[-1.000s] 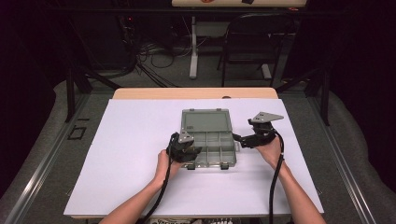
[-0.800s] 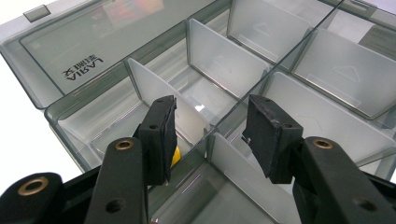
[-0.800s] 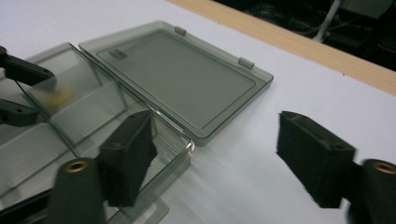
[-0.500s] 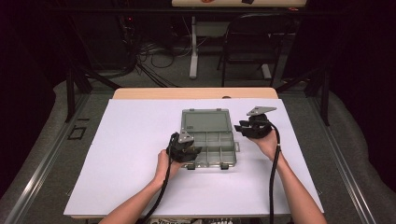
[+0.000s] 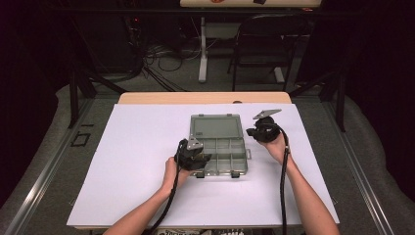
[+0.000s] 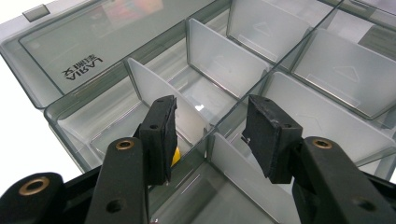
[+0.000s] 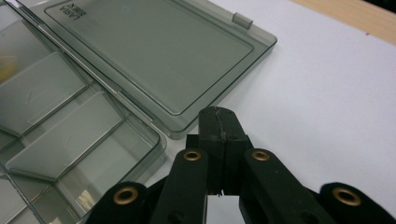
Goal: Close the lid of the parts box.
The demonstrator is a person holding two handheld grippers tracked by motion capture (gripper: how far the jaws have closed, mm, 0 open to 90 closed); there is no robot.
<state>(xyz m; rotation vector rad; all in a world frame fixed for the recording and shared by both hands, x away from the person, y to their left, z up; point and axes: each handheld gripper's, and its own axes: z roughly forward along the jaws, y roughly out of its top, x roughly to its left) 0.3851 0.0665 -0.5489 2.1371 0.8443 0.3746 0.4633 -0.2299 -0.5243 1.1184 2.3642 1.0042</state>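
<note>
From the high view, I see the clear smoky-grey plastic compartment box (image 5: 219, 149) lying near the middle of the white-covered desk (image 5: 137, 161), its lid (image 5: 216, 126) folded flat away from me, presumably so the cells are free to reach. My left tool (image 5: 203, 159) sits at the box's near-left corner; my right tool (image 5: 250, 132) hangs just beside the right edge near the hinge.

In the left gripper view, my left tool (image 6: 210, 128) is released, its jaws straddling a white divider (image 6: 163, 105), a small yellow bit (image 6: 175, 156) behind the left jaw. Upside-down lid lettering reads roughly "LARIA".

In the right gripper view, my right tool (image 7: 219, 128) has just been closing and is clenched on nothing, aimed at the lid's corner, likely to nudge it.
</note>
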